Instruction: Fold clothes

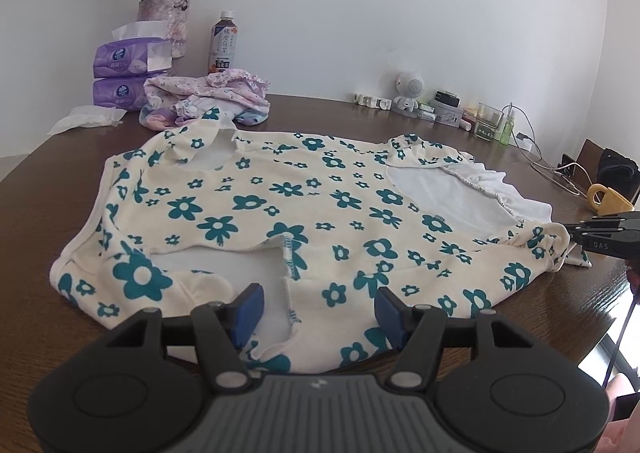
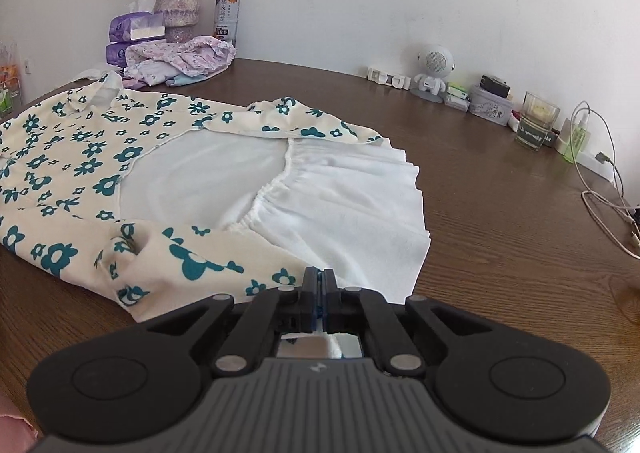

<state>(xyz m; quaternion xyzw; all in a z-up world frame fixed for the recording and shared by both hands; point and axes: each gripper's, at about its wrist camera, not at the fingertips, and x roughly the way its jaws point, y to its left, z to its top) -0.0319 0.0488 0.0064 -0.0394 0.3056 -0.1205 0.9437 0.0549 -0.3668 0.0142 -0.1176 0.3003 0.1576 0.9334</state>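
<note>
Both wrist cams sit low and close over the table (image 1: 60, 181), angled down toward the wall; both share the floral garment (image 1: 280, 205) and the vase (image 2: 178, 1) at upper left.

garment (image 1: 280, 205) on table (image 1: 36, 189), pile (image 1: 208, 101) behind

Probably home: vase (image 1: 164, 27), tissues (image 1: 128, 61)

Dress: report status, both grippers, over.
Left gripper open, fingers over the near edge of the dress. Right gripper shut on the dress hem. Dress spread flat on table, unfolded. Nothing in the way.
</note>
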